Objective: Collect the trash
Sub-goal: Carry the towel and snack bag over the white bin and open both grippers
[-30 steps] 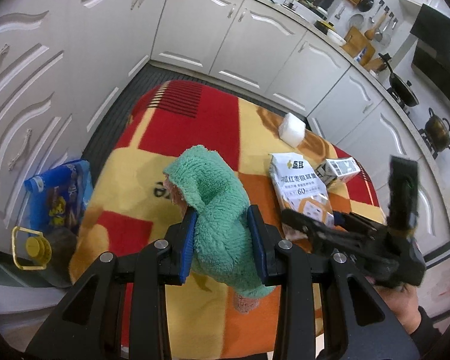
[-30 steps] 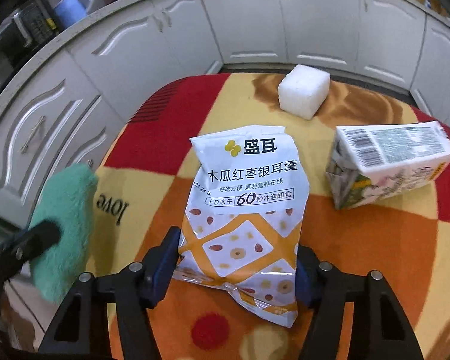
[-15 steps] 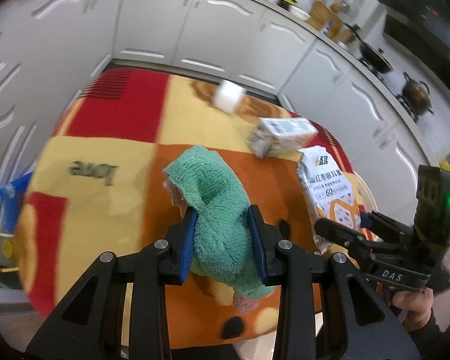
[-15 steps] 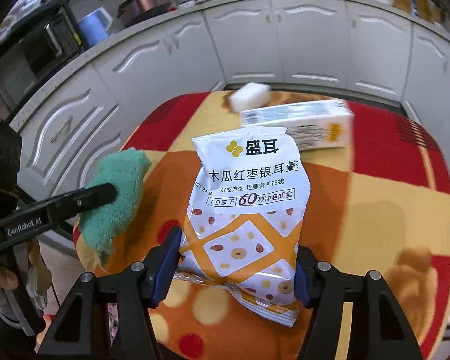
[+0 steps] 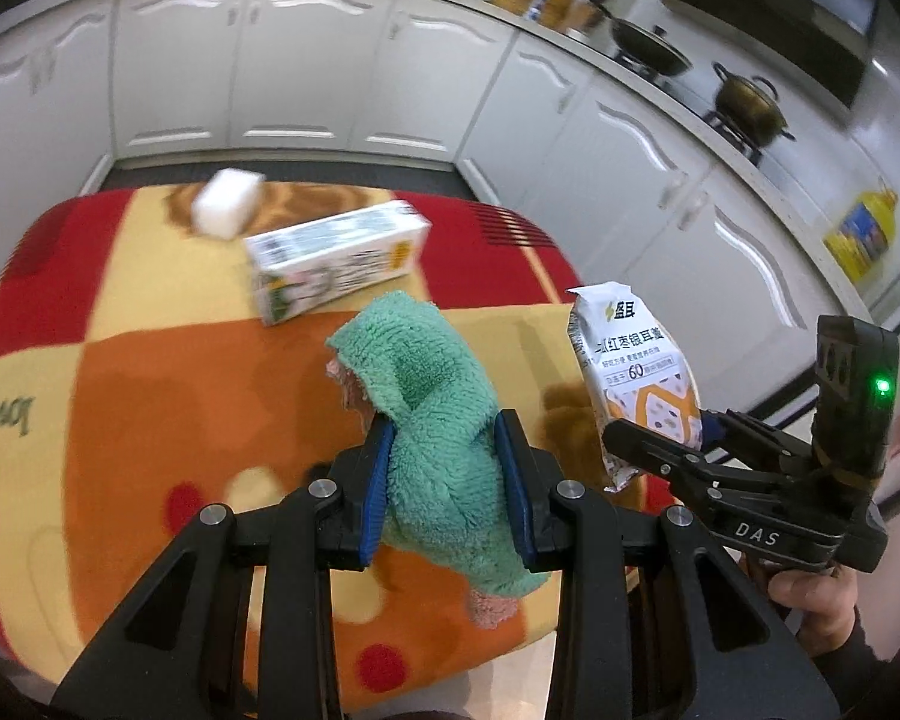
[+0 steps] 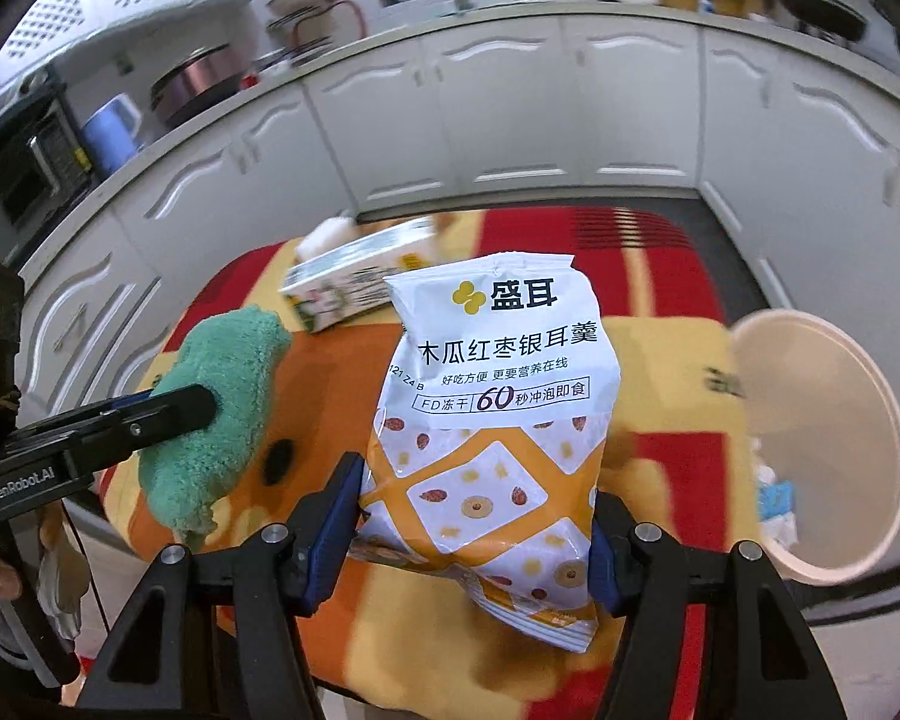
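A green cloth [image 5: 444, 444] is clamped between the blue pads of the left gripper [image 5: 447, 480], the fingers drawn in tight against its fluffy folds; a pink underside shows below them. A snack packet [image 6: 498, 420] (white on top, orange-patterned lower down) is pinched by its lower sides in the right gripper [image 6: 474, 534], whose fingers are closed only as far as the packet's width, and it is held upright above the table [image 5: 150, 408]. Beyond the fingertips of both grippers a milk carton [image 5: 336, 261] is seen lying on its side on the red, yellow and orange tablecloth, with a white sponge [image 5: 228, 210] just past it, near the far edge. To the right of the right fingers a cream bin [image 6: 822, 438] stands beside the table, with scraps of white and blue trash lying inside it.
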{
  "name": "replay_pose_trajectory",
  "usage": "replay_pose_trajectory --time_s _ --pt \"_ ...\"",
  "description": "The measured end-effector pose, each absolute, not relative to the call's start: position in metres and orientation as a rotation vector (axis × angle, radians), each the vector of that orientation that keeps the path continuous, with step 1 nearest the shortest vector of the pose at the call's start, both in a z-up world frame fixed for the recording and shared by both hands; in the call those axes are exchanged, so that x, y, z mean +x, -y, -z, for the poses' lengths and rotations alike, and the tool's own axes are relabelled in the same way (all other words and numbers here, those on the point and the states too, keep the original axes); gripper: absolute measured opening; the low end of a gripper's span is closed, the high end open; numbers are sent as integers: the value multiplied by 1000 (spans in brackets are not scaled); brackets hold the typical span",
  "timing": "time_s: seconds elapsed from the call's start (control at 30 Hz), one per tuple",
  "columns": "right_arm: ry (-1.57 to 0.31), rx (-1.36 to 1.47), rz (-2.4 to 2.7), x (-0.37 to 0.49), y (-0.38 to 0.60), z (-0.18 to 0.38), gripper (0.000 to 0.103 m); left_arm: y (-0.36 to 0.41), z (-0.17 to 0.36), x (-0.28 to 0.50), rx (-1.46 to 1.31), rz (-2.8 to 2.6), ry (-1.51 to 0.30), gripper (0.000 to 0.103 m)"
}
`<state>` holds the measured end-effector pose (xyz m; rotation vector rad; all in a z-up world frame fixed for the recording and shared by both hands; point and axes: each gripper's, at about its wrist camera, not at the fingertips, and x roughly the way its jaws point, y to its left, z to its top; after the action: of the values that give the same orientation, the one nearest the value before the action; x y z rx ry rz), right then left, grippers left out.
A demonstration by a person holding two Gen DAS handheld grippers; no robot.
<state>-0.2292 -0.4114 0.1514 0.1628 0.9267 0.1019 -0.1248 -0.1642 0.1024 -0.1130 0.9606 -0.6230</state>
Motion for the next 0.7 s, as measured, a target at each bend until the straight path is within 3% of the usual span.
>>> replay_pose_trajectory --time_s 0.7 --pt "-885 275 113 -261 534 -161 62 308 -107 -109 4 766 -965 31"
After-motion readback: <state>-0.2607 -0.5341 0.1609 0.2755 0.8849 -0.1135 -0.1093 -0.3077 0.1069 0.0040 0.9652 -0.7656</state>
